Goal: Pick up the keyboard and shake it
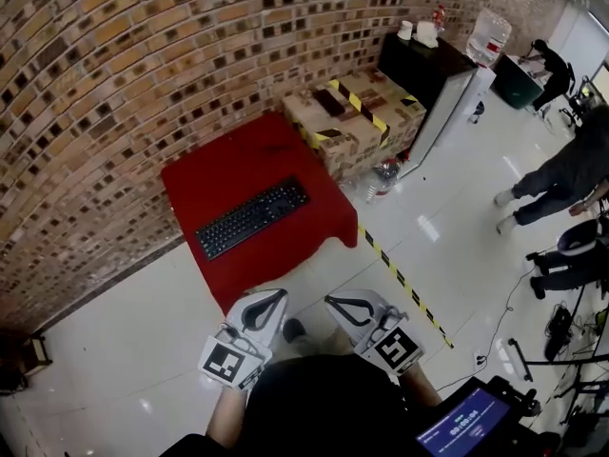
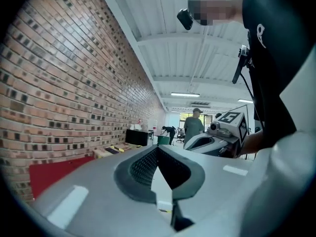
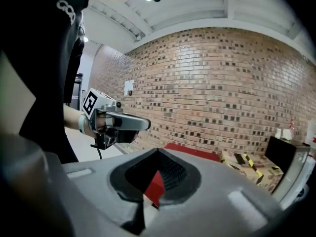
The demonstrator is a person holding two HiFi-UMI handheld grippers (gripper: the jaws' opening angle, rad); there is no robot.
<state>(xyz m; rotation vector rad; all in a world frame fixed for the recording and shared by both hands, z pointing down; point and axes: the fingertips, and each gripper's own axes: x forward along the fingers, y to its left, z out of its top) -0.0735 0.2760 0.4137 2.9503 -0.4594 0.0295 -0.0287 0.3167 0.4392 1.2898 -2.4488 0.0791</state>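
A black keyboard (image 1: 252, 218) lies slantwise on a low table draped in red cloth (image 1: 214, 174), which stands against the brick wall. Both grippers hang well short of it, held close to the person's body at the bottom of the head view. My left gripper (image 1: 269, 296) is shut with nothing in it, and its tips meet in the left gripper view (image 2: 158, 148). My right gripper (image 1: 331, 301) is also shut and empty, with the tips together (image 3: 158, 151). The keyboard does not show in either gripper view; only a strip of red cloth (image 3: 190, 151) does.
A cardboard box with yellow-black tape (image 1: 354, 122) stands right of the red table, and a black cabinet (image 1: 425, 69) beyond it. Hazard tape (image 1: 400, 279) runs across the white floor. People (image 1: 561, 179) stand at the right. A screen (image 1: 463, 420) sits at lower right.
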